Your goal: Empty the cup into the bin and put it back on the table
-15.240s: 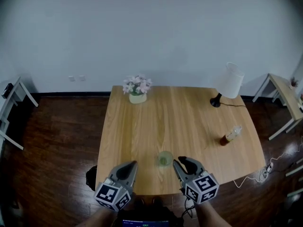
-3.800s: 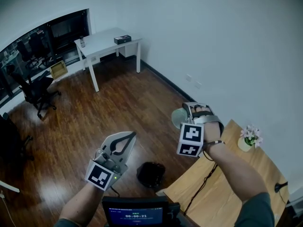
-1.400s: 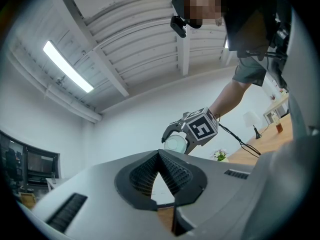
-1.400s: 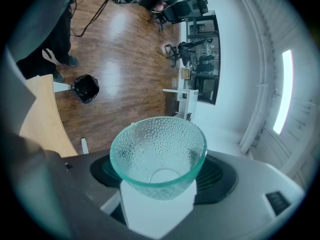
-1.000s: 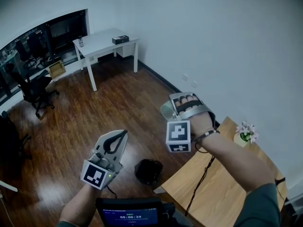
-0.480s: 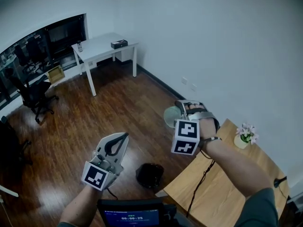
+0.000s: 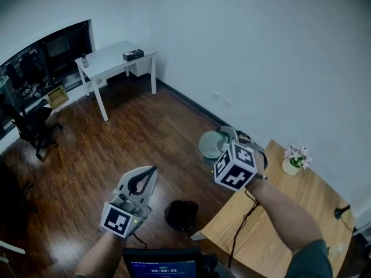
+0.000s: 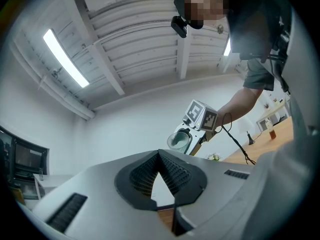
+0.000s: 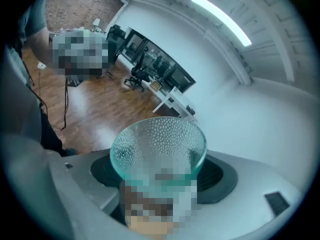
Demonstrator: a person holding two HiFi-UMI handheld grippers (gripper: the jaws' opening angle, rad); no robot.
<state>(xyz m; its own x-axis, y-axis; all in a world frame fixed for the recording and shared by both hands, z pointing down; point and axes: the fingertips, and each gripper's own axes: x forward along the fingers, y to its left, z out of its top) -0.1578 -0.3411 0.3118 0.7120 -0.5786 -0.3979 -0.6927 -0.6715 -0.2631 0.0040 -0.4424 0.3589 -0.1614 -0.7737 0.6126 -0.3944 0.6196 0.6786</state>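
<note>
My right gripper (image 7: 220, 142) is shut on a clear dimpled glass cup (image 7: 207, 145), held in the air above the wood floor, just left of the wooden table (image 7: 278, 219). The cup (image 9: 159, 141) fills the right gripper view, gripped low between both jaws, and I see nothing inside it. A small black bin (image 7: 182, 214) stands on the floor by the table's corner, below and left of the cup. My left gripper (image 7: 152, 169) hovers left of the bin, shut and empty. Its own view shows the left gripper (image 8: 159, 155) with tips together and the cup (image 8: 178, 140) beyond.
A pot of pink flowers (image 7: 294, 158) stands near the table's far edge. A black lamp base (image 7: 339, 212) sits at its right. A white desk (image 7: 110, 59) stands by the far wall, an office chair (image 7: 32, 120) at the left. A cable hangs from my right wrist.
My right gripper with the cup has come down and to the right, toward the table, and has turned. The view has swung slightly. The left gripper has barely moved.
</note>
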